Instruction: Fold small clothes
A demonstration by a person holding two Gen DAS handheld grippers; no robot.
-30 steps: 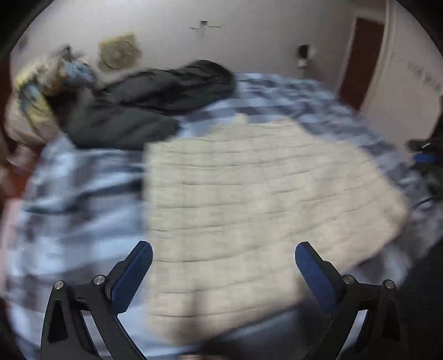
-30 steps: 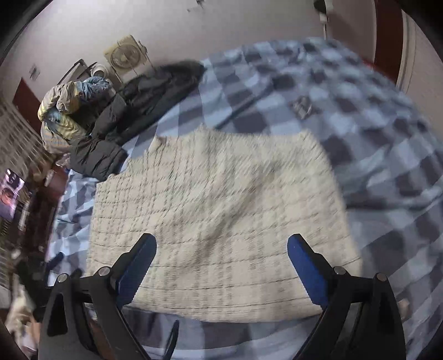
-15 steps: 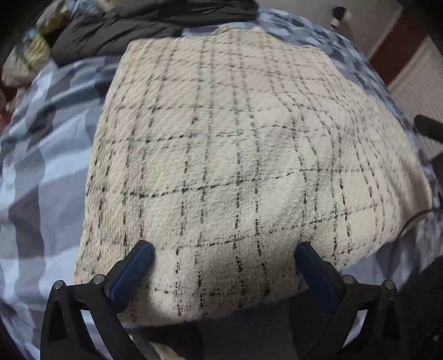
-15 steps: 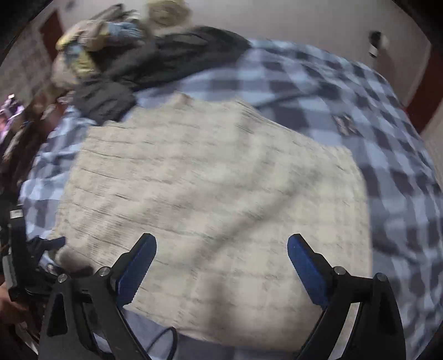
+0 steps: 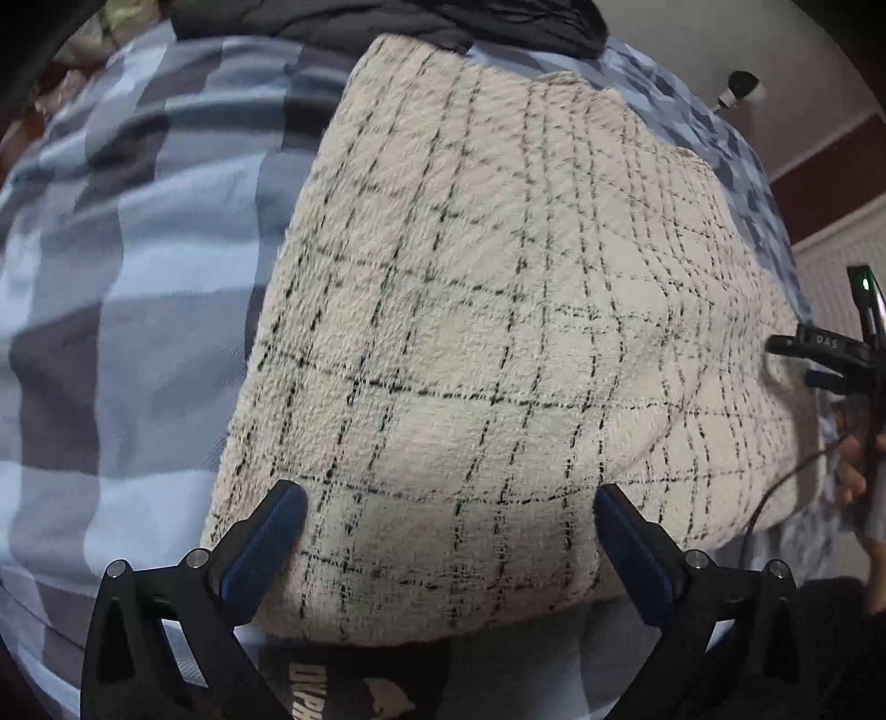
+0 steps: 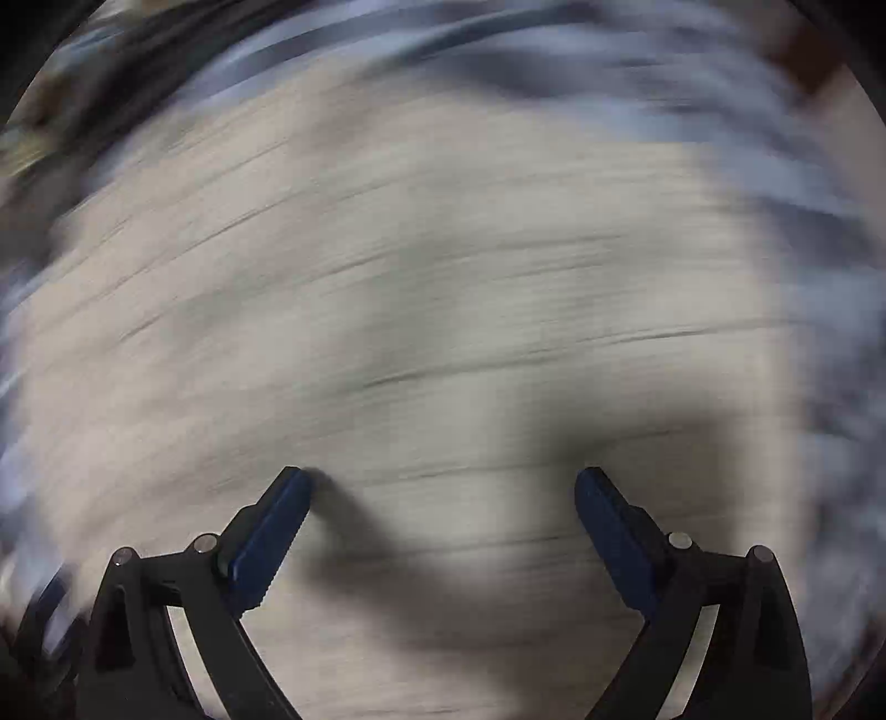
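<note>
Both tools have dropped much closer to the cream checked cloth (image 5: 498, 343) than a second ago, and now it fills each view. It lies spread flat on the bed, on a blue and grey checked bedsheet (image 5: 127, 266). The left tool (image 5: 451, 518) is wide open and holds nothing, its blue tips right over the near edge. The right tool (image 6: 443, 501) is wide open and empty too (its view is very blurry, so it seems to be moving fast). It also shows at the far right of the left view, by the cloth's right edge.

I think the step now is to grab the near edge. To do it well, each tool should pinch only the top layer near a corner, not the bedsheet under it, then both should lift together so the fold stays straight.

Dark clothes (image 5: 387, 22) are piled at the far end of the bed. A pale wall (image 5: 720, 44) stands behind.
</note>
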